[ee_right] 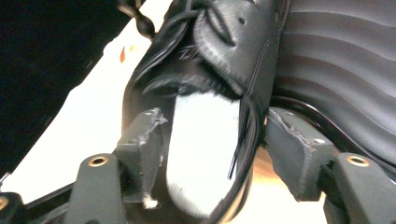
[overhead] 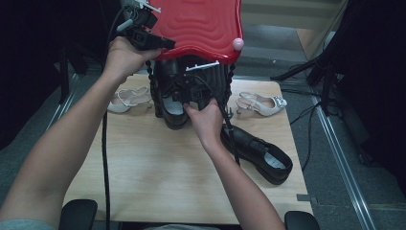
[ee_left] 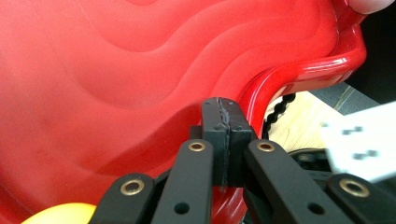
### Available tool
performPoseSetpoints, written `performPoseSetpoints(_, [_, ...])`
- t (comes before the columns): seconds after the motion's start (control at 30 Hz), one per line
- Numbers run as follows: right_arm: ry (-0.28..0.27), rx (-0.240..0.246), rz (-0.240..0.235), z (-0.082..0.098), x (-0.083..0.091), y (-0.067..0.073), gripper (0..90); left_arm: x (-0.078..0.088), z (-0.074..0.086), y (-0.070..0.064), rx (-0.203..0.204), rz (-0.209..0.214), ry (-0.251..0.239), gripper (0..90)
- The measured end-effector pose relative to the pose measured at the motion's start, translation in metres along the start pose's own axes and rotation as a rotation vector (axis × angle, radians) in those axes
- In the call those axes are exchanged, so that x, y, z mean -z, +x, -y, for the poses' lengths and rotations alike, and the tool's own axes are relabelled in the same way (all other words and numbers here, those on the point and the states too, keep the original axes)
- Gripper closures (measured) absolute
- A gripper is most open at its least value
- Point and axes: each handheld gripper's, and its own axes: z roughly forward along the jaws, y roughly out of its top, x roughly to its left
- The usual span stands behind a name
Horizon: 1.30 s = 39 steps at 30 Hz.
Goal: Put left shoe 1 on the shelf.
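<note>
Red plastic, ribbed in soft waves, makes the lid [overhead: 203, 26] that the left gripper [overhead: 160, 44] holds up at the far edge of the table [overhead: 158, 172]; in the left gripper view its pads [ee_left: 223, 135] are pressed together on the lid's rim. The lid is tilted up and back, so the dark container [overhead: 213, 76] beneath it stands open at the middle of the table's far edge. I cannot tell how deep that container goes or what lies at its bottom.

A black shoe [overhead: 172, 103] stands at the container's mouth, heel toward the person, pale insole showing. The right gripper [overhead: 194, 96] is at that heel: in the right gripper view its jaws stand wide, one pad [ee_right: 142, 149] on either side of the shoe's rim, apart from the leather, so nothing is gripped. A thin dark cord hangs across the insole.

This looks like the packing step, with the first black shoe just set in place or about to be. The next move probably calls for drawing the right gripper clear of the cord without dragging the shoe, then going to the second black shoe [overhead: 258, 153], which lies on its sole near the table's right edge. The left gripper has to hold the lid up meanwhile.

Two pale heeled sandals remain on the wood: one [overhead: 128, 99] left of the container, one [overhead: 262, 103] right of it, both near the far edge.
</note>
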Motion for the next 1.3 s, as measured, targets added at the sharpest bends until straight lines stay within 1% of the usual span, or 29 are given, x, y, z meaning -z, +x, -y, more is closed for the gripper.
performPoseSetpoints(0.07, [-0.008,0.011,-0.012,0.004,0.009,0.001,40.4,0.0,0.0,0.0,0.002,-0.001,0.0,90.0])
performPoseSetpoints(0.13, [-0.004,0.02,-0.028,0.009,0.017,0.002,41.8,0.0,0.0,0.0,-0.001,0.001,0.001,90.0])
performPoseSetpoints(0.2, [-0.005,0.027,-0.033,0.013,0.021,0.002,43.1,0.0,0.0,0.0,-0.003,0.001,0.004,90.0])
performPoseSetpoints(0.23, [0.001,0.026,-0.049,0.022,0.029,0.002,45.4,0.001,0.0,0.001,-0.005,0.002,0.008,90.0])
performPoseSetpoints(0.3, [0.001,0.027,-0.058,0.025,0.031,0.001,47.0,0.0,0.0,0.0,-0.002,0.002,0.006,90.0])
performPoseSetpoints(0.33, [0.006,0.029,-0.069,0.035,0.036,0.001,49.2,0.0,0.0,0.0,0.0,0.003,0.005,90.0])
performPoseSetpoints(0.4, [0.005,0.034,-0.073,0.038,0.037,0.001,50.2,0.0,0.0,0.0,-0.001,0.003,0.005,90.0])
performPoseSetpoints(0.43, [0.002,0.039,-0.075,0.046,0.041,0.001,52.8,0.0,0.0,0.0,0.0,0.004,0.006,90.0])
performPoseSetpoints(0.5, [0.008,0.051,-0.078,0.053,0.041,0.001,57.9,0.0,0.0,0.0,-0.001,0.002,0.007,90.0])
performPoseSetpoints(0.6, [0.015,0.054,-0.09,0.064,0.041,0.002,64.2,0.001,0.0,0.001,-0.001,0.005,0.007,90.0])
performPoseSetpoints(0.63, [0.015,0.054,-0.09,0.064,0.041,0.002,64.2,0.001,0.0,0.001,0.0,0.005,0.007,90.0])
performPoseSetpoints(0.67, [0.016,0.059,-0.094,0.068,0.04,0.003,66.0,0.001,0.0,0.001,-0.001,0.005,0.006,90.0])
performPoseSetpoints(0.7, [0.02,0.065,-0.102,0.074,0.038,0.004,71.1,0.001,0.0,0.001,-0.001,0.004,0.006,90.0])
performPoseSetpoints(0.73, [0.02,0.065,-0.102,0.074,0.038,0.004,71.1,0.001,0.0,0.0,-0.001,0.002,0.008,90.0])
performPoseSetpoints(0.77, [0.021,0.072,-0.11,0.079,0.033,0.004,74.2,0.0,0.0,0.0,0.002,0.001,0.005,90.0])
performPoseSetpoints(0.8, [0.021,0.072,-0.11,0.079,0.033,0.004,74.2,0.0,0.0,0.0,0.002,0.001,0.005,90.0])
performPoseSetpoints(0.83, [0.035,0.093,-0.101,0.084,0.025,0.006,77.7,0.001,0.0,0.0,-0.001,0.003,0.007,90.0])
performPoseSetpoints(0.9, [0.038,0.095,-0.099,0.085,0.023,0.006,78.5,0.0,0.0,0.0,0.003,0.003,0.004,90.0])
performPoseSetpoints(0.93, [0.035,0.106,-0.101,0.09,0.013,0.007,82.6,0.0,0.0,0.0,0.0,0.0,0.002,90.0])
performPoseSetpoints(0.97, [0.03,0.11,-0.094,0.091,0.01,0.008,84.3,0.0,0.0,0.0,-0.001,0.0,0.002,90.0])
performPoseSetpoints(1.0, [0.03,0.11,-0.094,0.091,0.01,0.008,84.3,0.0,0.0,0.0,-0.001,0.0,0.002,90.0])
performPoseSetpoints(1.03, [0.025,0.12,-0.088,0.092,0.006,0.009,85.5,0.0,0.0,0.0,-0.003,0.0,0.002,90.0])
performPoseSetpoints(1.07, [0.005,0.129,-0.083,0.094,-0.002,0.011,87.7,0.0,0.0,0.0,-0.003,0.001,0.001,90.0])
performPoseSetpoints(1.1, [0.005,0.129,-0.083,0.094,-0.002,0.011,87.7,0.0,0.0,0.0,-0.003,0.001,0.001,90.0])
performPoseSetpoints(1.13, [-0.007,0.127,-0.071,0.092,-0.008,0.011,89.9,0.0,0.0,0.0,-0.005,0.001,0.001,90.0])
performPoseSetpoints(1.17, [-0.006,0.128,-0.076,0.091,-0.012,0.011,90.0,0.001,0.001,0.001,-0.005,0.002,0.003,90.0])
performPoseSetpoints(1.2, [-0.008,0.123,-0.093,0.091,-0.014,0.011,90.0,0.001,0.001,0.0,-0.003,0.003,0.0,90.0])
performPoseSetpoints(1.23, [-0.017,0.118,-0.097,0.091,-0.015,0.012,90.0,0.001,0.001,0.0,-0.003,0.003,0.0,90.0])
performPoseSetpoints(1.3, [-0.024,0.135,-0.079,0.091,-0.016,0.016,90.0,0.001,0.0,0.0,-0.008,0.001,0.008,90.0])
